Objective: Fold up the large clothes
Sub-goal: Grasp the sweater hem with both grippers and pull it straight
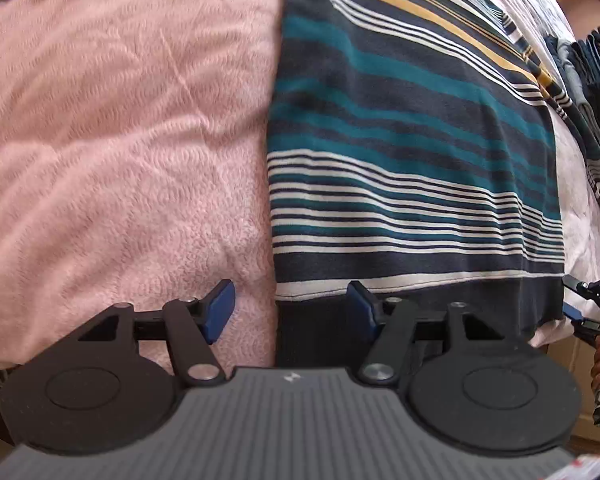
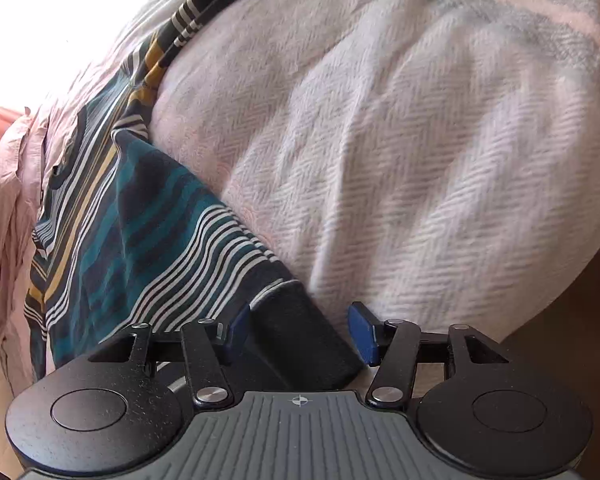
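Observation:
A large sweater striped in navy, teal, white and mustard lies flat on a pink bedspread, with its dark hem nearest me. My left gripper is open and straddles the hem's left corner without pinching it. At the right edge of the left wrist view, a hand holds my right gripper by the hem's other corner. In the right wrist view the sweater runs off to the left. My right gripper is open, and the dark hem corner lies loose between its fingers.
A pile of dark folded clothes sits at the far right of the bed. Crumpled pink cloth hangs at the left of the right wrist view. The pale herringbone bedspread stretches ahead, and the bed's edge drops off at lower right.

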